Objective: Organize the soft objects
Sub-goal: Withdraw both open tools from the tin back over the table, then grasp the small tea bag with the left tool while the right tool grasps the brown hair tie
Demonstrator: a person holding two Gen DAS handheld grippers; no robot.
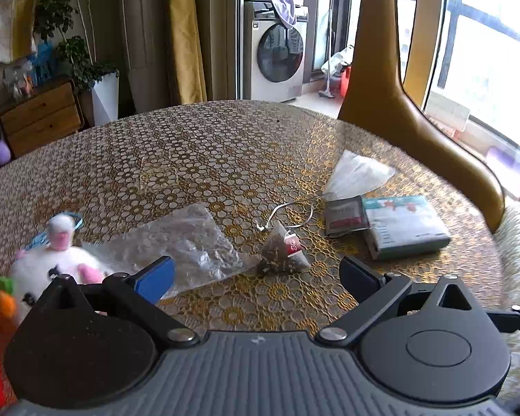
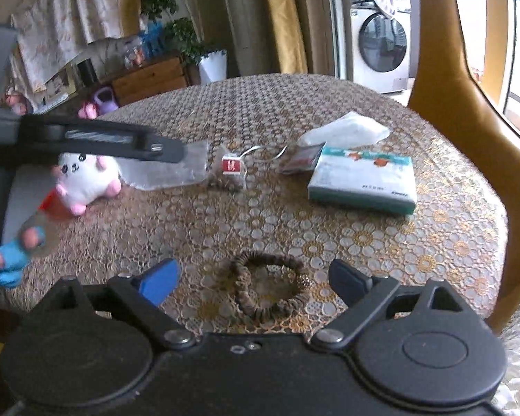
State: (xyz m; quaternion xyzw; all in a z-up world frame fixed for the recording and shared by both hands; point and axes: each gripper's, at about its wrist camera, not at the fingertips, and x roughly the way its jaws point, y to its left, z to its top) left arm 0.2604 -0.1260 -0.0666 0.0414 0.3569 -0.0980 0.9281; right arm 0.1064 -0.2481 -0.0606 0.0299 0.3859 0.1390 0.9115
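Observation:
My left gripper (image 1: 258, 277) is open above the patterned table (image 1: 208, 145), with only cloth between its fingers. Just ahead of it lie a pyramid tea bag (image 1: 284, 253) and a crumpled clear plastic bag (image 1: 180, 246). A white and pink plush toy (image 1: 52, 267) sits at the far left. My right gripper (image 2: 256, 280) is open low over a brown scrunchie (image 2: 270, 284), which lies on the cloth between the fingers, and the pads stand clear of it. In the right wrist view a dark finger (image 2: 121, 144) of the left gripper crosses above the plush toy (image 2: 83, 176). A blue plush toy (image 2: 14, 260) is at the left edge.
A teal tissue pack (image 2: 364, 180), a small sachet (image 1: 346, 216), a white plastic bag (image 2: 346, 128) and a thin white cable (image 1: 287, 213) lie at the right. A golden chair back (image 1: 416, 121) stands at the table's right edge. Something red (image 2: 52, 204) lies beside the plush.

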